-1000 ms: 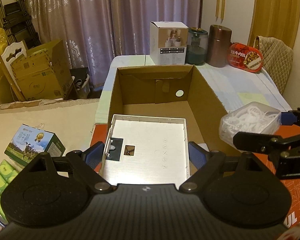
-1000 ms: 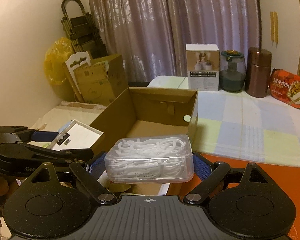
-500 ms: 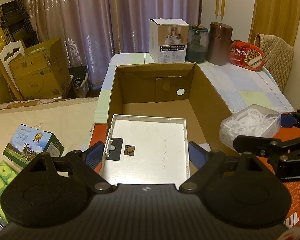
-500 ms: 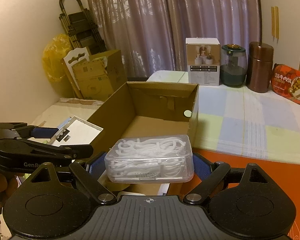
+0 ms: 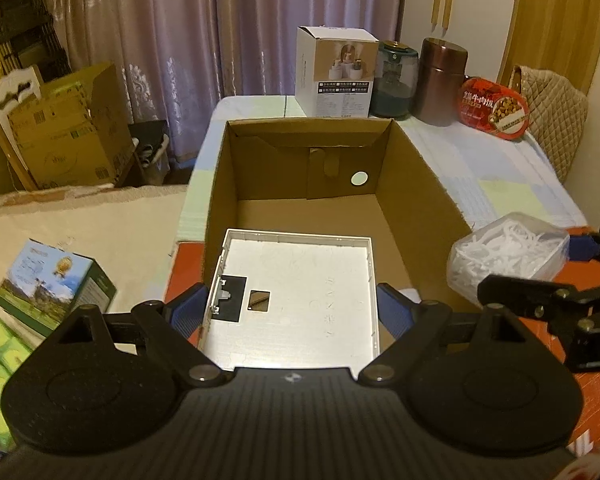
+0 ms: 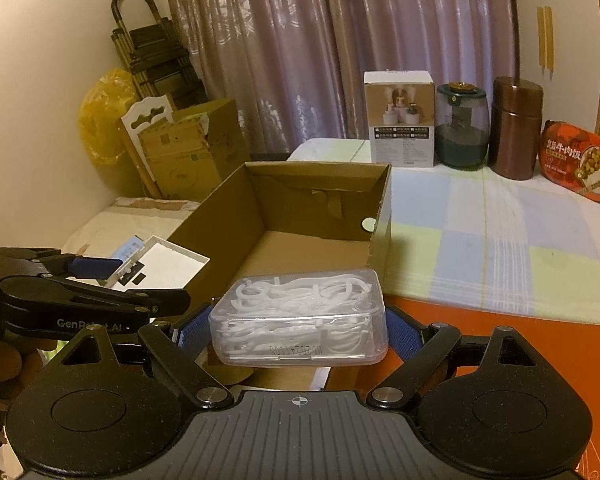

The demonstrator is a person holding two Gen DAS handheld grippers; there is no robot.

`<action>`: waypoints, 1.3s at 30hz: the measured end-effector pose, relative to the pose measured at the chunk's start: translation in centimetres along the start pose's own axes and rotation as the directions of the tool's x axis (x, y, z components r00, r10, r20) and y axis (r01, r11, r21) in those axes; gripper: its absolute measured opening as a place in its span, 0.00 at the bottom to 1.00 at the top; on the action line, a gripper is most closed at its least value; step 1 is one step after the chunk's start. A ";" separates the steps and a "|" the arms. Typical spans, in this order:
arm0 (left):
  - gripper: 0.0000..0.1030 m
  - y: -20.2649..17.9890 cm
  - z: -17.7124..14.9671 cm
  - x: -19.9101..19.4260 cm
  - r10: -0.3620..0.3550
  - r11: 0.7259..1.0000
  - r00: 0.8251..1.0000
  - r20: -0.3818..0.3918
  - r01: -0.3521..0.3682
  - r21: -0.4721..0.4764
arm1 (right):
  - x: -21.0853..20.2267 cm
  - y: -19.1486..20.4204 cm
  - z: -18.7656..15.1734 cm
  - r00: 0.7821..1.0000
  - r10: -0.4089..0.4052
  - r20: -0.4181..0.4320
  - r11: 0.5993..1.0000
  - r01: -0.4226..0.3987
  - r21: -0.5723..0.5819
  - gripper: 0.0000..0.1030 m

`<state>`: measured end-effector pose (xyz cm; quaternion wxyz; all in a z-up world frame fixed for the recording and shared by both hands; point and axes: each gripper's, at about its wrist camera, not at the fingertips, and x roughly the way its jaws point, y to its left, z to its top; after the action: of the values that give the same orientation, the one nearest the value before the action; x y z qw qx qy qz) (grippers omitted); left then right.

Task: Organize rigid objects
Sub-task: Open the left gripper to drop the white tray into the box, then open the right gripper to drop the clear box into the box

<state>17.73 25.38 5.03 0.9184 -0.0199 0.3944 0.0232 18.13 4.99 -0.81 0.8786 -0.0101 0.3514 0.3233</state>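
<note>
Directly ahead of both grippers stands the open cardboard box (image 5: pixel 416 184), its long axis running away from them. Over its near end, the left gripper (image 5: pixel 292 312) clamps a flat white tray (image 5: pixel 300 280) by its side edges, jaws spread wide. Just to its right, the right gripper (image 6: pixel 296 330) pinches a clear plastic case (image 6: pixel 300 320) endwise, near the box's right wall; I judge the tray nearer to going in.
</note>
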 end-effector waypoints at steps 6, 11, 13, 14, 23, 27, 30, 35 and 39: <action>0.84 0.6 -0.3 0.1 0.002 1.000 1.000 0.020 -0.001 -0.031 | -0.1 0.1 -0.1 1.000 0.003 -0.003 1.000 -0.003 0.006 0.84; 0.84 0.8 -0.5 -0.9 0.020 0.999 0.999 0.042 -0.019 -0.029 | -0.1 0.1 -0.1 1.000 0.003 -0.003 1.000 -0.003 0.008 0.84; 0.84 0.9 -0.5 -1.4 0.021 0.999 0.999 0.049 -0.019 -0.030 | -0.1 0.1 -0.2 1.000 0.003 -0.003 1.000 -0.003 0.009 0.84; 0.84 0.8 -0.5 -1.6 0.024 0.999 0.998 0.052 -0.023 -0.027 | -0.2 0.2 -0.2 1.000 0.005 -0.004 1.000 -0.005 0.009 0.84; 0.84 1.0 -0.8 -3.0 0.035 0.999 0.998 0.057 -0.035 -0.011 | -0.1 0.8 -0.4 1.000 0.014 -0.008 1.000 -0.014 0.007 0.84; 0.84 1.1 -1.1 -3.2 0.036 0.999 0.998 0.054 -0.035 -0.010 | 0.0 1.1 -0.5 1.000 0.016 -0.009 1.000 -0.015 0.004 0.84; 0.84 1.0 -1.1 -3.2 0.036 0.999 0.998 0.052 -0.035 -0.010 | 0.1 1.2 -0.5 1.000 0.015 -0.012 1.000 -0.015 0.001 0.84; 0.84 1.1 -1.4 -3.1 0.039 0.999 0.998 0.053 -0.038 -0.016 | 0.4 1.3 -0.4 1.000 0.014 -0.022 1.000 -0.014 -0.003 0.84; 0.84 1.4 -1.6 -3.1 0.039 0.999 0.998 0.053 -0.038 -0.021 | 0.7 1.2 -0.5 0.999 0.024 -0.030 1.000 -0.024 0.006 0.84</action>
<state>14.39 26.58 6.16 0.9278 -0.0209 0.3698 0.0454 17.47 6.23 -1.36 0.8694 -0.0083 0.3654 0.3326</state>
